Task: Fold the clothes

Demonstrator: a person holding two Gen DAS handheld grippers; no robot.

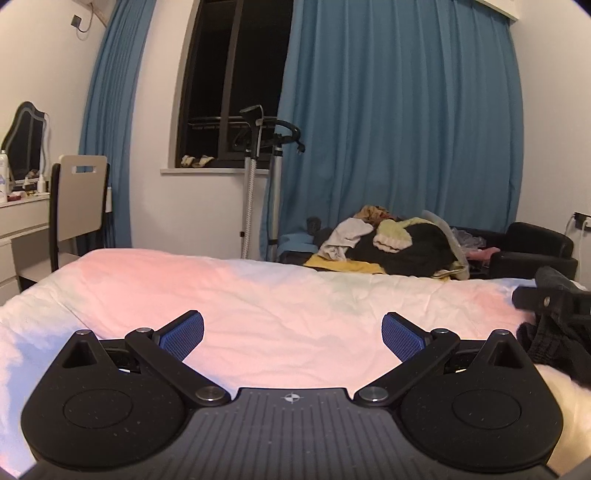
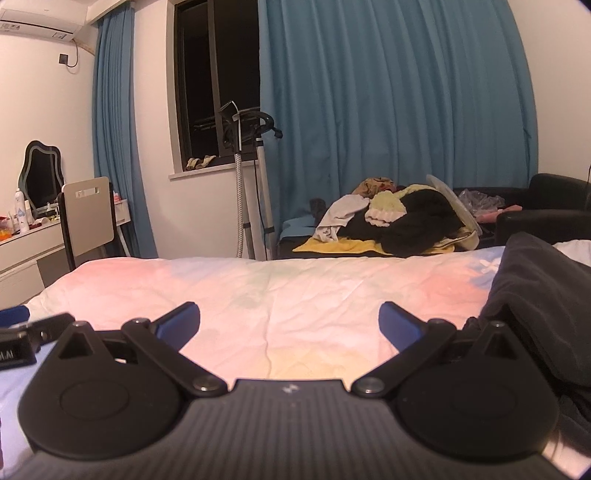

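We hold the left gripper (image 1: 291,334) low over the bed (image 1: 280,295), jaws spread wide, blue pads (image 1: 183,334) bare, nothing between them. Same for our right gripper (image 2: 289,325): jaws wide apart, empty, pointing across the pastel pink-white bedcover.

Black garment (image 2: 535,302) lies bunched on the bed just right of the right gripper, partly under its right side; in the left wrist view it shows as a dark crumpled edge (image 1: 550,350) at far right, next to part of the other gripper. Neither gripper touches it with its pads, as far as we can tell.

Middle of the bed ahead is bare wrinkled cover.

Past the far edge of the bed: a pile of clothes (image 2: 395,218) — black, pale yellow, white, grey pieces — on a yellow cloth, beside a black armchair (image 2: 546,210). Left of the pile stands a garment steamer (image 2: 243,155).

Far left: a chair (image 2: 90,218) at a white dressing surface (image 2: 26,240) with a mirror (image 2: 40,177) and bottles. Back wall: blue curtains (image 2: 388,92) and a dark window (image 2: 214,77). Air conditioner (image 2: 40,24) top left in the right wrist view.
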